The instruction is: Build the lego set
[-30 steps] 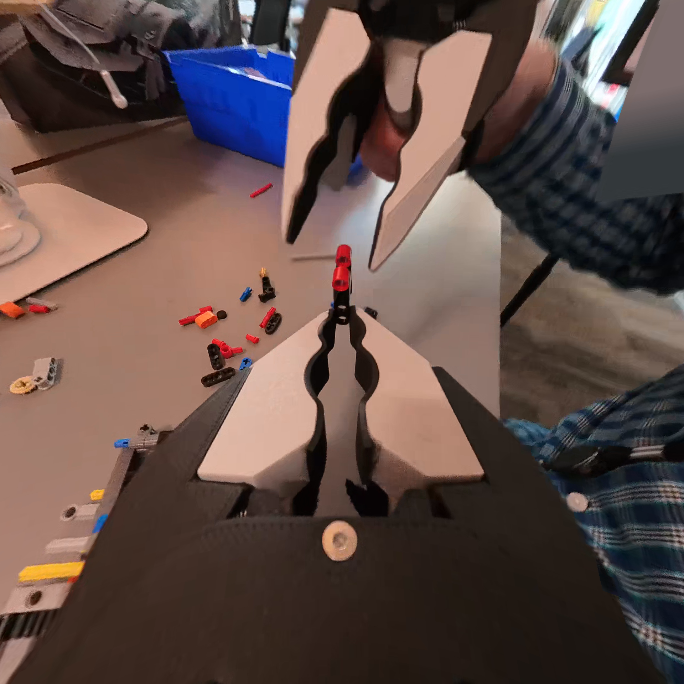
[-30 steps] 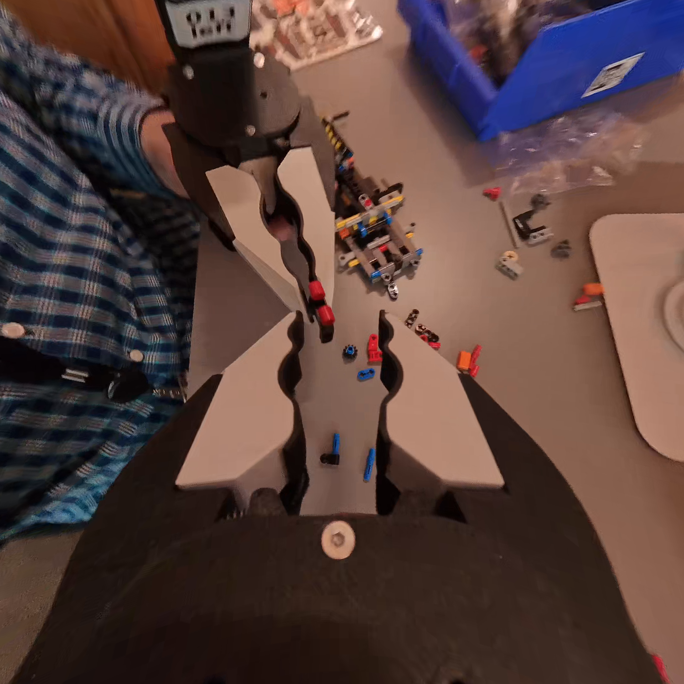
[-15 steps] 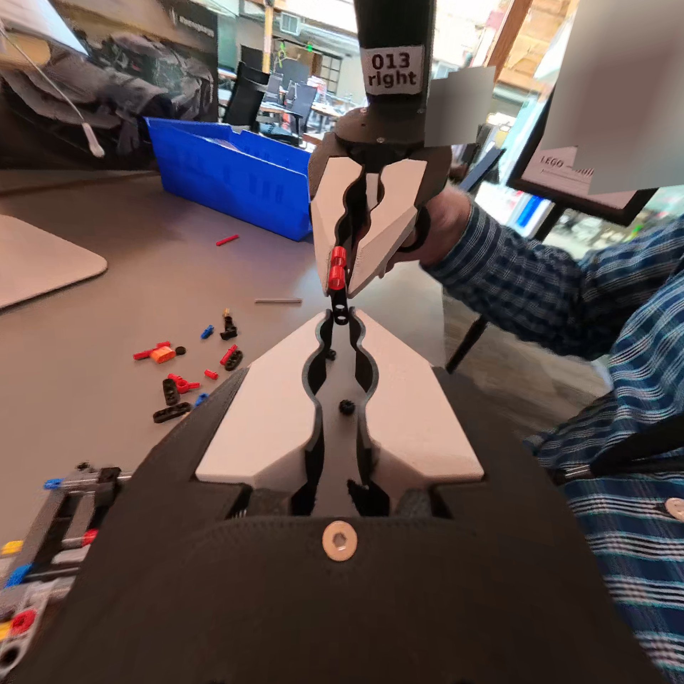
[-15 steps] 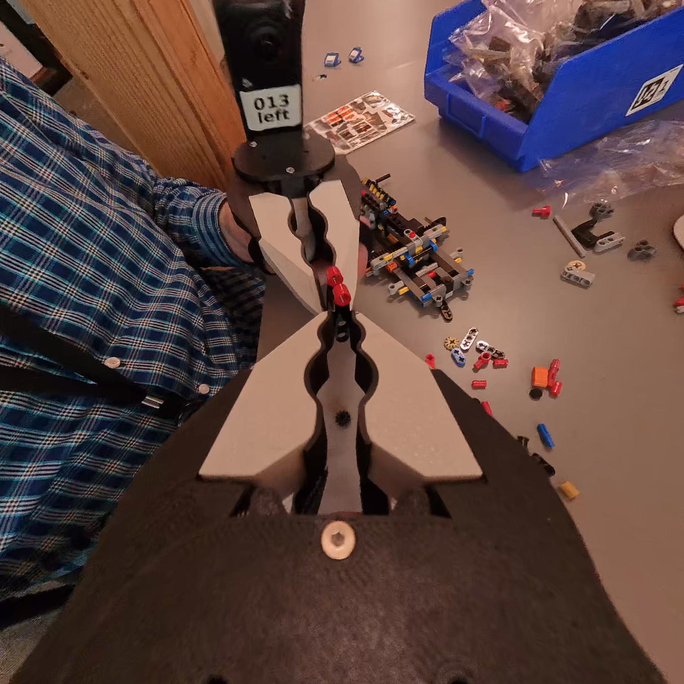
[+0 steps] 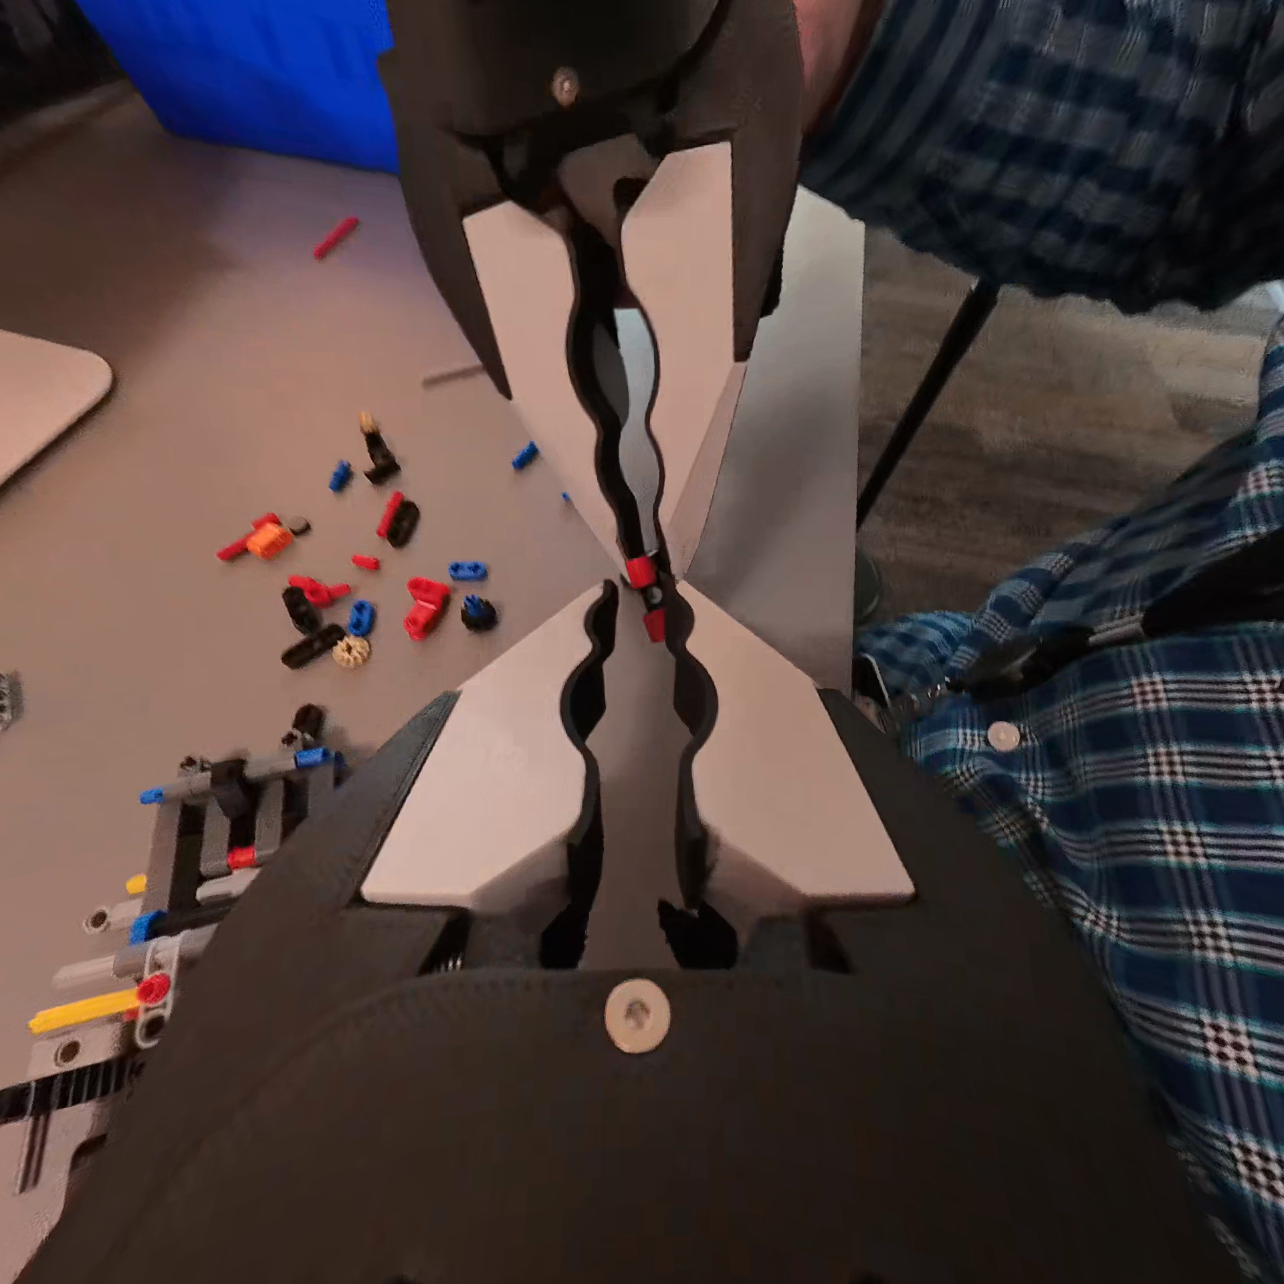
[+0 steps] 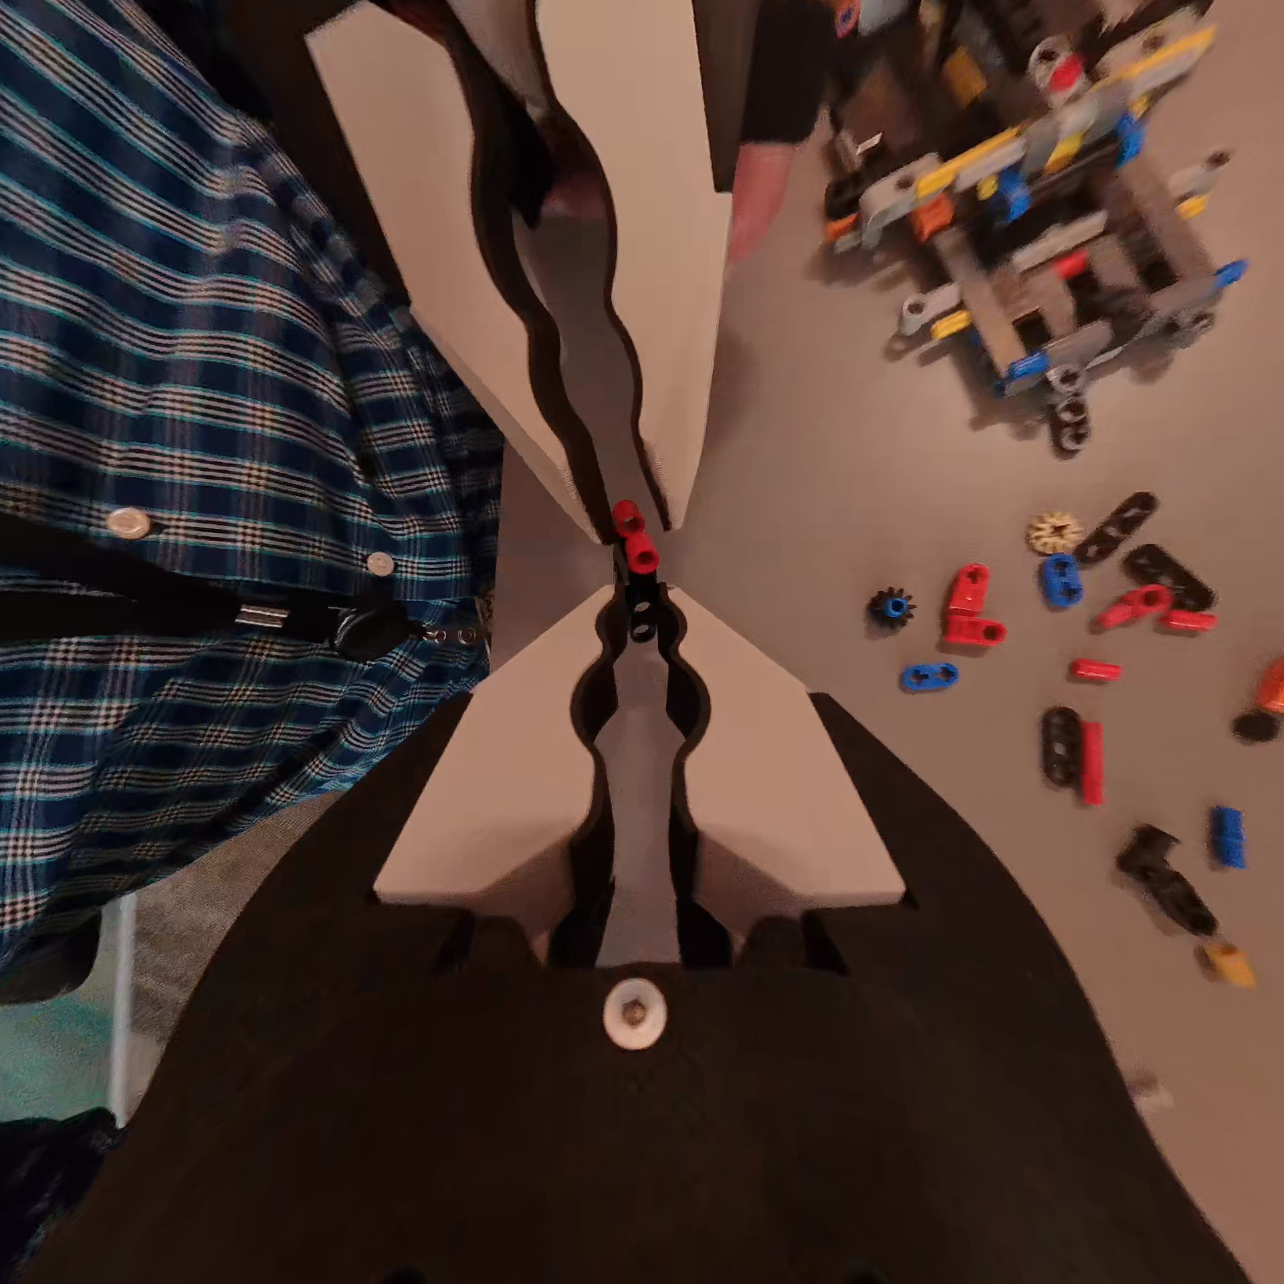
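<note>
A small black beam with two red pins [image 5: 649,597] hangs in the air between both grippers above the grey table. My right gripper [image 6: 640,594] is shut on the black beam [image 6: 643,615], and the red pins [image 6: 643,556] stick out past its tips. It comes in from above in the left wrist view [image 5: 643,556]. My left gripper [image 5: 646,590] is open, its fingers standing apart on either side of the piece. It also shows at the top of the right wrist view [image 6: 629,531]. The part-built grey chassis [image 5: 208,834] lies on the table [image 6: 1042,229].
Loose red, blue and black parts [image 5: 361,590] are scattered on the table [image 6: 1112,625], among them a red angled connector [image 6: 969,604] and a small black gear [image 6: 891,608]. A blue bin [image 5: 243,69] stands at the back. The table edge [image 5: 858,417] and the person's plaid shirt [image 5: 1112,834] are close by.
The two grippers have come tip to tip and dropped lower over the table. My left gripper has opened off the beam. My right gripper, open a second ago, now holds it.
</note>
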`<state>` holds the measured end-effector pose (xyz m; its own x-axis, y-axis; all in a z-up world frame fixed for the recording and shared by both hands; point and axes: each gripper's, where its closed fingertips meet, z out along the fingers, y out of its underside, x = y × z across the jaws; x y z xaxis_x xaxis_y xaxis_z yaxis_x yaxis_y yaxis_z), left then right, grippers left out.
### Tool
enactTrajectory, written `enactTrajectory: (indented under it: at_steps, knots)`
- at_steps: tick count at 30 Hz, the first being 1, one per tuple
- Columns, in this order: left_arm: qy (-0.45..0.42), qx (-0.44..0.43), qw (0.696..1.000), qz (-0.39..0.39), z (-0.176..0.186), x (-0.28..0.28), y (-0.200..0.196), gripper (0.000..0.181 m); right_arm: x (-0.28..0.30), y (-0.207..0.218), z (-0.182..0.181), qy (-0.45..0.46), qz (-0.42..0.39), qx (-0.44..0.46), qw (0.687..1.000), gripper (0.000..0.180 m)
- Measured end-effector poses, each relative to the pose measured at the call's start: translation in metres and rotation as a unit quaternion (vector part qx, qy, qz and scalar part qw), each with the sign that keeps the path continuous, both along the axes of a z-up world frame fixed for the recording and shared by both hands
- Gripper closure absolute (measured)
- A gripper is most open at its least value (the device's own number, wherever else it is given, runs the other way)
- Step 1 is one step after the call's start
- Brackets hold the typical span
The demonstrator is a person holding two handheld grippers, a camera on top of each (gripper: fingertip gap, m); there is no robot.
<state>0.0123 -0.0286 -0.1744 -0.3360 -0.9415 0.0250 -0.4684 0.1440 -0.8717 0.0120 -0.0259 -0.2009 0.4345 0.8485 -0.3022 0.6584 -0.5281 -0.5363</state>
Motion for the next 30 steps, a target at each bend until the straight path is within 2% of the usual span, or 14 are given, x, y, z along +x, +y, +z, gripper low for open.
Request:
enactTrajectory:
  at_steps: [4, 10, 23, 30]
  knots:
    - [0.049, -0.018, 0.999, -0.014, -0.015, -0.006, 0.004, 0.172, -0.009, -0.003, -0.021, -0.004, 0.015, -0.063, 0.998, 0.175]
    - [0.091, -0.025, 0.995, -0.020, -0.035, -0.012, 0.006, 0.172, -0.013, 0.002, -0.034, -0.007, 0.017, -0.099, 0.995, 0.174]
    - [0.117, -0.002, 0.993, 0.008, -0.055, -0.015, 0.021, 0.171, -0.002, 0.020, -0.033, -0.008, -0.022, -0.074, 0.997, 0.161]
    - [0.109, 0.022, 0.994, -0.012, -0.052, -0.022, 0.017, 0.160, 0.021, 0.011, -0.004, -0.001, -0.054, -0.006, 0.999, 0.156]
